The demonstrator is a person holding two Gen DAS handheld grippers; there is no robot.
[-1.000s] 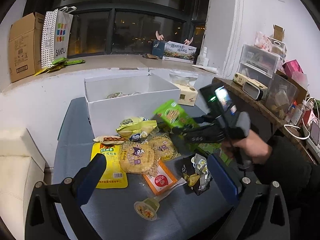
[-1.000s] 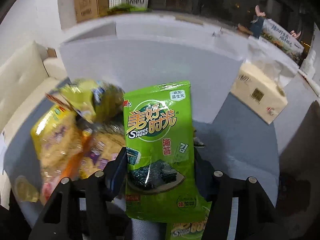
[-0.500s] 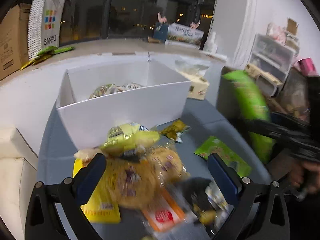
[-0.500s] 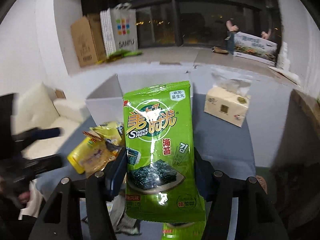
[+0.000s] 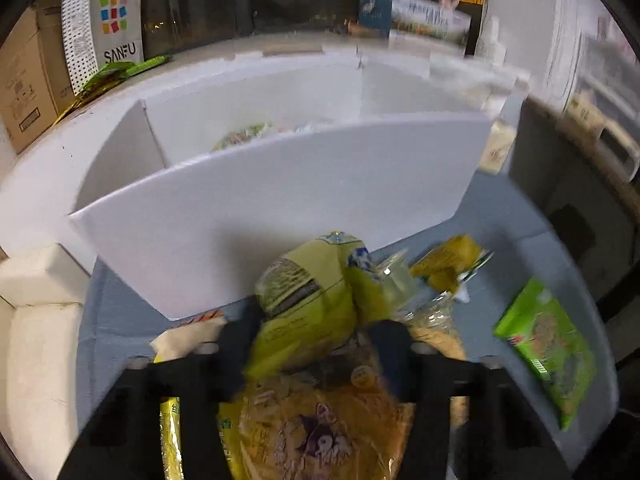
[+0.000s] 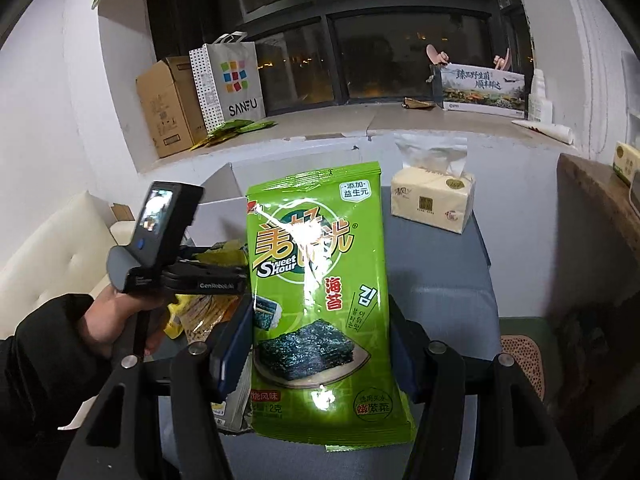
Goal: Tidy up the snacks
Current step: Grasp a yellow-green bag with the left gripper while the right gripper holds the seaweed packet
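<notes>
Pinching a puffy yellow-green plastic snack bag (image 5: 316, 300), the left gripper (image 5: 316, 344) is closing its jaws; white cardboard box (image 5: 280, 208) directly ahead; right gripper (image 6: 320, 344) is clamping an upright green seaweed packet (image 6: 316, 300).

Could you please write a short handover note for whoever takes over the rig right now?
Left tongs: just been closing, now around the yellow-green snack bag atop the pile by the white box; grip looks made.
Right tongs: shut on the green seaweed packet, held upright above the table.
Done: a few snacks already in the box.
Left: box both packets, then the rest, including a second green packet.
</notes>
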